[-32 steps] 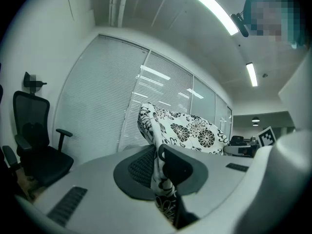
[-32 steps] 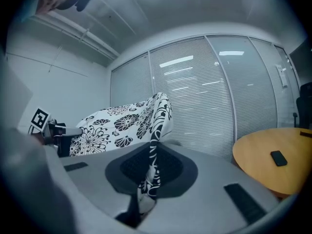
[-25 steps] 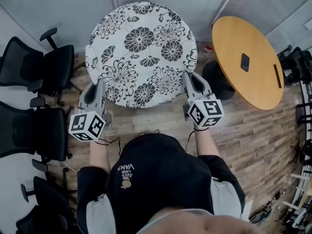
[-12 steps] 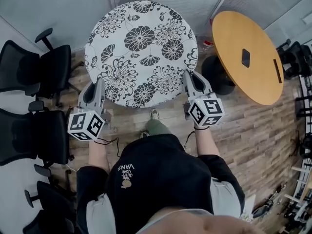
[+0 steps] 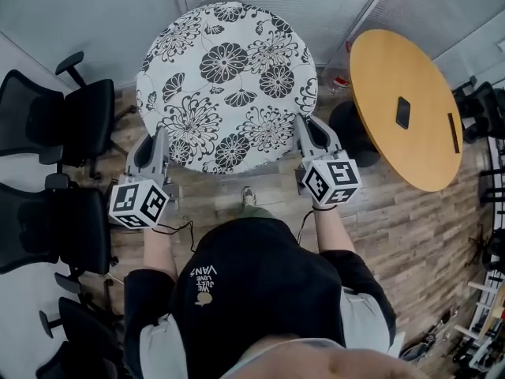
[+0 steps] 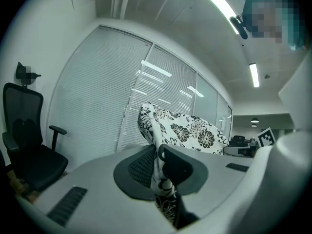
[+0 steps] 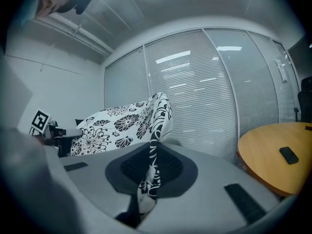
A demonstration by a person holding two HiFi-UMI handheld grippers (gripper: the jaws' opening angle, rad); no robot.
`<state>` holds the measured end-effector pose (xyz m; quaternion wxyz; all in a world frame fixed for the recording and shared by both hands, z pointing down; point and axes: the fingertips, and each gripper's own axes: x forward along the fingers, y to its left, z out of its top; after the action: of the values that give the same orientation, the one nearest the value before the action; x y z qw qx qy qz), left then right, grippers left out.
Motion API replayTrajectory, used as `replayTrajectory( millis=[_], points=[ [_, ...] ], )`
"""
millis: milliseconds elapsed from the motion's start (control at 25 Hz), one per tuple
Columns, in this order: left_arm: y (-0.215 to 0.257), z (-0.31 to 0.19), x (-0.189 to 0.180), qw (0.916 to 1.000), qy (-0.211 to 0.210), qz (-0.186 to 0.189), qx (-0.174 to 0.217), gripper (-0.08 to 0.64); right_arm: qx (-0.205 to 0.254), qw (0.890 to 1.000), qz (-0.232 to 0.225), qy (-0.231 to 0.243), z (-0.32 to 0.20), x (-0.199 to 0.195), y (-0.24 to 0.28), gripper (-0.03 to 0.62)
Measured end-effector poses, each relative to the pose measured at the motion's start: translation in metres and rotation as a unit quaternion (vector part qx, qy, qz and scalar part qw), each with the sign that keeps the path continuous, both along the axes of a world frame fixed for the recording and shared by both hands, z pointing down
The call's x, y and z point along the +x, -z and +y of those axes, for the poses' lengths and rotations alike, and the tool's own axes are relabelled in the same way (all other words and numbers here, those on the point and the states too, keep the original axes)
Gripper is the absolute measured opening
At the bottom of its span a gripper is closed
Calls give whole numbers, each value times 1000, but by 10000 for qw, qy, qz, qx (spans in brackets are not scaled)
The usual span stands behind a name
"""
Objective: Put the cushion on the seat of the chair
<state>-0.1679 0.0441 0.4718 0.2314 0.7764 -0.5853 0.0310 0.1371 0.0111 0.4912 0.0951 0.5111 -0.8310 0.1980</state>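
Observation:
A round white cushion with black flowers hangs spread out in front of me, held off the floor by both grippers. My left gripper is shut on its near left edge, and the fabric runs pinched between the two pads. My right gripper is shut on the near right edge, with a fold of the cloth squeezed between its pads. Black office chairs stand along the left wall; one chair shows left of the cushion in the left gripper view.
A round wooden table with a dark phone stands at the right. Window blinds run along the far wall. My foot shows on the wooden floor below the cushion. More chairs and clutter sit at the far right edge.
Both grippers keep their hold on the cushion and stay in place. My foot has shown up on the floor under the cushion and then drawn back a little.

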Motion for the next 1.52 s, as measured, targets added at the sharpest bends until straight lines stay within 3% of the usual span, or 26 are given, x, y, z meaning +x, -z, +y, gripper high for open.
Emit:
replayTrajectory(
  millis=[1080, 1320, 1520],
  points=[
    [-1, 6, 4, 9997, 117, -69, 219, 43, 228, 9996, -9, 138, -1, 2, 0, 34],
    [5, 4, 4, 10000, 65, 19, 22, 43, 26, 9999, 72, 94, -2, -1, 8, 34],
    [-4, 6, 2, 9997, -9, 95, 243, 43, 276, 9995, 155, 12, 2, -1, 7, 34]
  ],
)
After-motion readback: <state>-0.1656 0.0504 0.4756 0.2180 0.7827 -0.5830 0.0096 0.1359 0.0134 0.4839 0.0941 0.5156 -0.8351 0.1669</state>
